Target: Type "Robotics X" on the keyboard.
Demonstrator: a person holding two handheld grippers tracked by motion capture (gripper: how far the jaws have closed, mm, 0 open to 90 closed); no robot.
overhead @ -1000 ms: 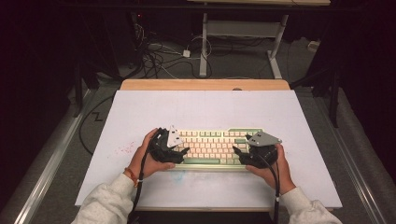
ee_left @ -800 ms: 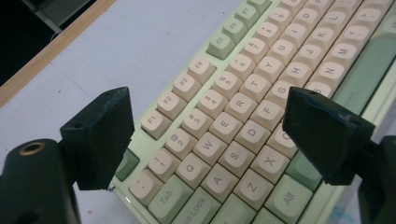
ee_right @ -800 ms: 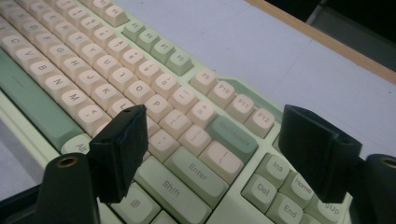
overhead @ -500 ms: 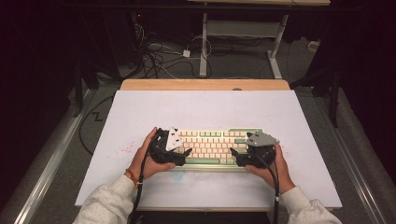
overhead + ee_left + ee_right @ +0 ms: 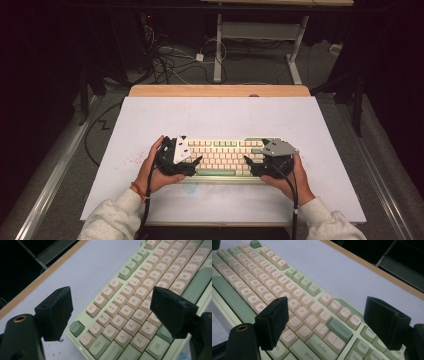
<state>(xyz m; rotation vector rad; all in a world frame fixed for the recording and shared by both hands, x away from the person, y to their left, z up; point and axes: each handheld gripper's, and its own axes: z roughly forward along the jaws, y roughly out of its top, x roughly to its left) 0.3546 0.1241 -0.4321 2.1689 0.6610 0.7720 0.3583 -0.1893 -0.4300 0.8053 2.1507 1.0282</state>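
The left hand (image 5: 159, 172) angles inward from the bench's (image 5: 150, 120) near edge, its left claw (image 5: 110, 312) released, jaws spread over the left end of the keyboard (image 5: 225, 156). The keyboard lies near the front edge, with wide bare surface behind it and to both sides. The right hand (image 5: 292, 175) mirrors this, its right claw (image 5: 324, 320) likewise released above the Enter and function keys.

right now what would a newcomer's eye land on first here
Likely the cream and green keyboard, lying near the front edge of the white table. Next, the left gripper and right gripper, one at each end of it, jaws open over the keys. Behind the table, tangled cables lie on the dark floor.
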